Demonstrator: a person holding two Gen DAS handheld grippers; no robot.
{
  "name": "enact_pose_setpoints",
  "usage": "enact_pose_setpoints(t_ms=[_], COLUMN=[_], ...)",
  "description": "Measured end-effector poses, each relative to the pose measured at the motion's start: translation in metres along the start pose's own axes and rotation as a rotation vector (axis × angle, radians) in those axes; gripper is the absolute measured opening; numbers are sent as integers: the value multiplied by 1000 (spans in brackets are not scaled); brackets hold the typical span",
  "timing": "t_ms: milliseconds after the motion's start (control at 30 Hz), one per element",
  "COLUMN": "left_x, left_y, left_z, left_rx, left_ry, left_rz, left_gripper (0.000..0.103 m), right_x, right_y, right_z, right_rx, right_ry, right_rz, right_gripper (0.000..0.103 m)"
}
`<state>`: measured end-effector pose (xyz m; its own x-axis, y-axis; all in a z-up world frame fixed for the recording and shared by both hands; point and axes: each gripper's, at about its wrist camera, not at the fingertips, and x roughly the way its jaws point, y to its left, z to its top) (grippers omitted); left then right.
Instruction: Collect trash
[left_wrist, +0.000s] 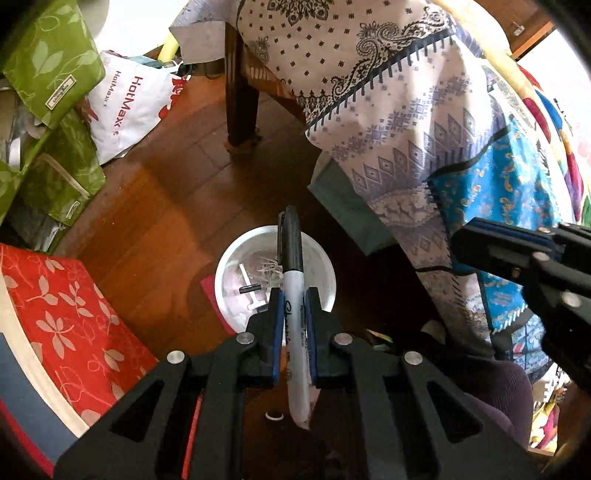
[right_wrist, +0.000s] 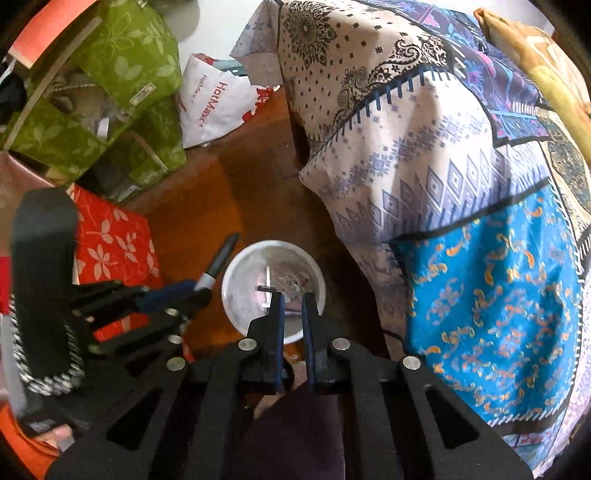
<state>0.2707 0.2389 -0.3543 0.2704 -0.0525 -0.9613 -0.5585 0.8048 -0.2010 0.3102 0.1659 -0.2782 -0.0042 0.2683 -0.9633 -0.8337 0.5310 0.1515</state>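
Left gripper clamped on a black-capped marker, cap end forward, barrel running back between the pads. Marker hangs above a white bin on the wooden floor; from the right wrist view the marker tip reads as just to the left of the bin rim, not yet squarely over the opening. Judgement: pickup done, drop not yet done.

Bin already holds scraps: pale shreds, a small dark stick, something white and L-shaped. Contents are small and glary, so I cannot name them with confidence.

Right gripper holds nothing; jaws stand at a narrow gap, pointed down at the bin from above. It also shows at the right edge of the left wrist view.

Whether more trash remains outside the bin cannot be told from here; none shows loose on the bare floor in view.

Surroundings: patterned cloth draped close on the bin's right, overhanging near the rim. Red floral box to the left, green floral boxes behind it, a white HotMax bag farther back, a dark table leg beyond. Likely nuisances: the cloth edge and the two grippers crowding one small opening.
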Motion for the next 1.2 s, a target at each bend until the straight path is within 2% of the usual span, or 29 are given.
enact_pose_setpoints(t_ms=[67, 133, 167, 200, 233, 300, 367, 633, 967, 1100, 1200], left_x=[5, 10, 11, 12, 11, 9, 2, -62, -173, -229, -270], left_y=[0, 1, 2, 3, 4, 7, 9, -1, -19, -33, -49], left_z=[3, 5, 5, 5, 5, 3, 1, -13, -48, -69, -86], left_rx=[-7, -22, -30, -36, -39, -46, -49, 15, 24, 44, 85], left_ry=[10, 28, 30, 30, 27, 22, 12, -125, -339, -463, -553], left_rz=[3, -4, -2, 6, 12, 14, 21, 75, 30, -2, -30], left_gripper=[12, 23, 32, 39, 41, 42, 42, 42, 42, 42, 42], right_x=[-1, -1, -1, -3, -3, -8, -16, -56, -140, -192, -241], right_y=[-1, -3, -4, -7, -9, -12, -14, -6, 12, 18, 21], right_z=[2, 3, 3, 2, 2, -1, -5, -25, -65, -92, -121], right_rx=[-6, -15, -17, -17, -16, -10, -6, -49, -57, -34, -11], right_ry=[-8, -6, -1, 5, 11, -3, -27, -112, -287, -406, -533], right_rz=[-1, -2, 4, 14, 24, 34, 28, -11, -40, -60, -103], right_gripper=[9, 9, 11, 17, 21, 40, 46, 46, 46, 46, 46])
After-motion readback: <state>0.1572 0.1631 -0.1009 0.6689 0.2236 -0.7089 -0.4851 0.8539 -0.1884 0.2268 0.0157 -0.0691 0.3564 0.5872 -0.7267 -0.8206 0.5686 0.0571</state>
